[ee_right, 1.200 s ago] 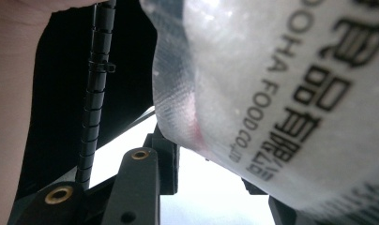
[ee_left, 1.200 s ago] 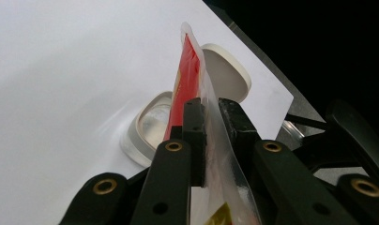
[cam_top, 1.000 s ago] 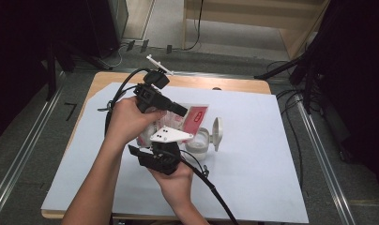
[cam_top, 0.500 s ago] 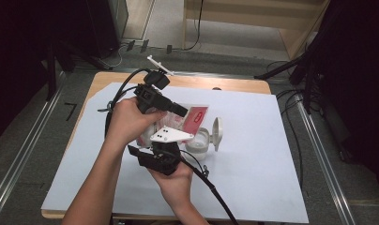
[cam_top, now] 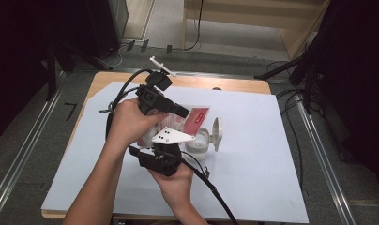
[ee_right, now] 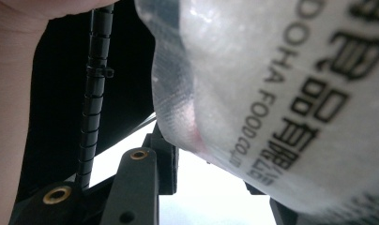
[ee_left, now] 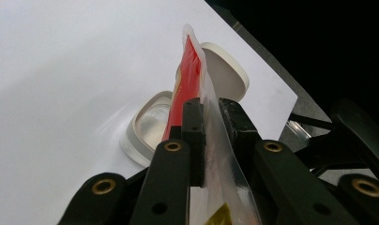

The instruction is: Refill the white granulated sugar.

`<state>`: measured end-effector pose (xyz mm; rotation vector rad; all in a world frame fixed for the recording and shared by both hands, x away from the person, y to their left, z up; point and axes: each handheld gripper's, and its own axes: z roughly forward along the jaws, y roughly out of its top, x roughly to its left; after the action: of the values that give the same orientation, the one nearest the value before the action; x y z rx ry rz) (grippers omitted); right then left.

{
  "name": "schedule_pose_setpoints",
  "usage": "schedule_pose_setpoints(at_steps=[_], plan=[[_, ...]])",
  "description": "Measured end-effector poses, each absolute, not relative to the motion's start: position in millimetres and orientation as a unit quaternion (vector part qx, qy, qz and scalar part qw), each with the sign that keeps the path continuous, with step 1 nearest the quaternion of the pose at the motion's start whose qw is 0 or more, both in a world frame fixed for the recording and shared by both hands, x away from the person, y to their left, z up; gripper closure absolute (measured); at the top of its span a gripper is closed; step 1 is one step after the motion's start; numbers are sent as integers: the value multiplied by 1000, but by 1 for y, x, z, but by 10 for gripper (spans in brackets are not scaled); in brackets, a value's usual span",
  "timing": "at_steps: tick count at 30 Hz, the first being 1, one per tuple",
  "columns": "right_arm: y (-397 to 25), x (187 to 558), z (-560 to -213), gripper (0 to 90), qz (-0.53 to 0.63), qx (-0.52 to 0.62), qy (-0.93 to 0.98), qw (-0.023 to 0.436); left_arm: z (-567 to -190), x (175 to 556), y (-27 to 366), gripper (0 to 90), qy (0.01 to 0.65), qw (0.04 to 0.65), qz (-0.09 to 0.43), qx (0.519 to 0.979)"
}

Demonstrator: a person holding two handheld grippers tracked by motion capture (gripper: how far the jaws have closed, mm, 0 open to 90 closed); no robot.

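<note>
On the left of the high view, the left hand [cam_top: 129, 123] grips the left gripper [cam_top: 180, 111], which points right and slightly down over the middle of the white sheet [cam_top: 253, 154]. Its cable [cam_top: 119, 96] loops up and back toward the table's far-left edge. In the left gripper view the two black jaws stand narrow, pinched on the edge of a pouch [ee_left: 197, 93]: clear film with a red panel, held edge-on and rising upright between the jaw tips. The same pouch [cam_top: 194, 118] shows in the high view as a flat packet with a red label, just right of the left gripper's tip.

Below and a little right sits the right gripper [cam_top: 165, 149], held by the right hand [cam_top: 176, 180] that comes in from the bottom edge; its grey plate [cam_top: 172, 136] lies on top and its cable [cam_top: 211, 187] trails down to the right. In the right gripper view the pouch [ee_right: 281, 89] is very close, its printed film crowding the upper right, with one jaw visible beside its lower edge. Whether these jaws clamp the film, I cannot tell.

Further right, a small white tub [cam_top: 198, 142] stands on the sheet, just under the pouch, with its hinged lid [cam_top: 217, 133] flipped open and standing up on its right side. The left gripper view shows the tub [ee_left: 143, 129] beyond the jaws, its lid [ee_left: 227, 77] behind the pouch.

The sheet covers most of the wooden table [cam_top: 234, 84].
</note>
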<state>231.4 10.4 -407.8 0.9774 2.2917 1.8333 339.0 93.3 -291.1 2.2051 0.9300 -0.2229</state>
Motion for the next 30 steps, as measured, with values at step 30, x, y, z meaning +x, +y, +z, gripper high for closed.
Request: schedule_pose_setpoints(at_steps=[30], plan=[[-2, 236, -401, 724, 621, 330, 711, 7, -281, 351, 74, 804, 347, 329, -100, 873]])
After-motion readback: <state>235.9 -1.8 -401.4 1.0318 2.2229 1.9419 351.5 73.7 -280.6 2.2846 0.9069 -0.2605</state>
